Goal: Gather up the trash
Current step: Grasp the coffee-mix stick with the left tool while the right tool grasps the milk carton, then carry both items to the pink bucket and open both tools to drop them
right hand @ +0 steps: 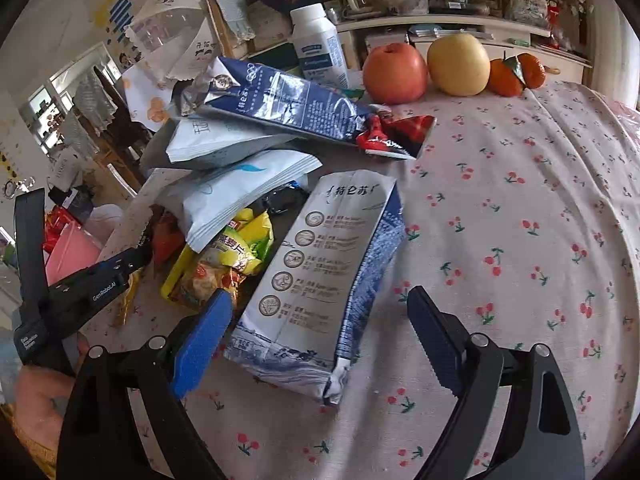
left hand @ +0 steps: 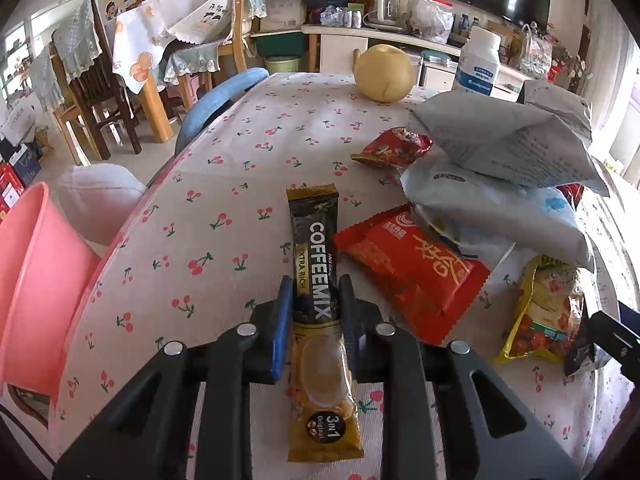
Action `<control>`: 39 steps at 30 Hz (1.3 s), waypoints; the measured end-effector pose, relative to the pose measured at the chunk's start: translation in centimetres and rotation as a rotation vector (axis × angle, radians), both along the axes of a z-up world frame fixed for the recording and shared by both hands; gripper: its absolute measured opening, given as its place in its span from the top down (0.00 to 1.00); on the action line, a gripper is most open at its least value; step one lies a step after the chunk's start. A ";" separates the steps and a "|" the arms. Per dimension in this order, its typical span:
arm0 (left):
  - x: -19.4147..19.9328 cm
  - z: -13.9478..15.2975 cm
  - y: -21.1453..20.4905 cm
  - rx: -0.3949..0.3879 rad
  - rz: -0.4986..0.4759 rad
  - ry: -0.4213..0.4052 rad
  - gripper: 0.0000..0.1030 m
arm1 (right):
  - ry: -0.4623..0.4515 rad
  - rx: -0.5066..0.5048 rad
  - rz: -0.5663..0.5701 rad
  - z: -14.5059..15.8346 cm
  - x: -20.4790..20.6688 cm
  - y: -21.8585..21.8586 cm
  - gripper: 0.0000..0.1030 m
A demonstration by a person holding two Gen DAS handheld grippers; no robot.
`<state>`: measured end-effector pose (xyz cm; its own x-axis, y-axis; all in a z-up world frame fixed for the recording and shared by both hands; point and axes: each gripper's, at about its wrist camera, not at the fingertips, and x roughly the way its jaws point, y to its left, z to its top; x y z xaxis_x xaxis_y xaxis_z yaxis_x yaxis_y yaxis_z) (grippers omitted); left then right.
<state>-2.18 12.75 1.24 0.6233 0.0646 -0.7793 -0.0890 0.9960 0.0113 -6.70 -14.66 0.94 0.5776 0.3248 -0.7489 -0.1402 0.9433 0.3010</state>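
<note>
My left gripper (left hand: 314,286) is shut on a black-and-gold Coffeemix sachet (left hand: 314,248) that lies lengthwise between its fingers on the cherry-print tablecloth (left hand: 224,184). A red snack wrapper (left hand: 412,268) lies just right of it. My right gripper (right hand: 320,300) is open, its fingers on either side of a flattened blue-and-white milk carton (right hand: 324,276). A heap of trash sits to the left: a yellow snack bag (right hand: 224,260), white pouches (right hand: 240,192), a second carton (right hand: 288,100) and a red wrapper (right hand: 396,132).
A pink bin (left hand: 36,280) stands off the table's left edge. An apple (right hand: 394,72), a pear (right hand: 458,64), oranges (right hand: 516,72) and a white bottle (right hand: 318,46) stand at the table's far side. Chairs (left hand: 96,96) stand beyond.
</note>
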 end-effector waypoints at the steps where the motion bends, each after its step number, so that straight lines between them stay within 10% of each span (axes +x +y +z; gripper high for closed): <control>1: -0.1 0.0 0.1 -0.011 0.002 -0.002 0.78 | -0.005 -0.004 0.000 0.0 0.0 0.1 0.14; 15: -3.9 3.0 3.1 -0.145 0.018 -0.105 0.79 | -0.039 -0.132 -0.002 0.4 -0.5 1.2 0.44; 27: -6.9 8.3 5.6 -0.197 0.014 -0.244 0.79 | -0.090 -0.117 -0.068 1.9 -4.1 -0.6 0.45; 39: -9.7 12.9 13.2 -0.250 0.138 -0.346 0.79 | -0.294 -0.017 -0.103 9.7 -9.2 -1.1 0.45</control>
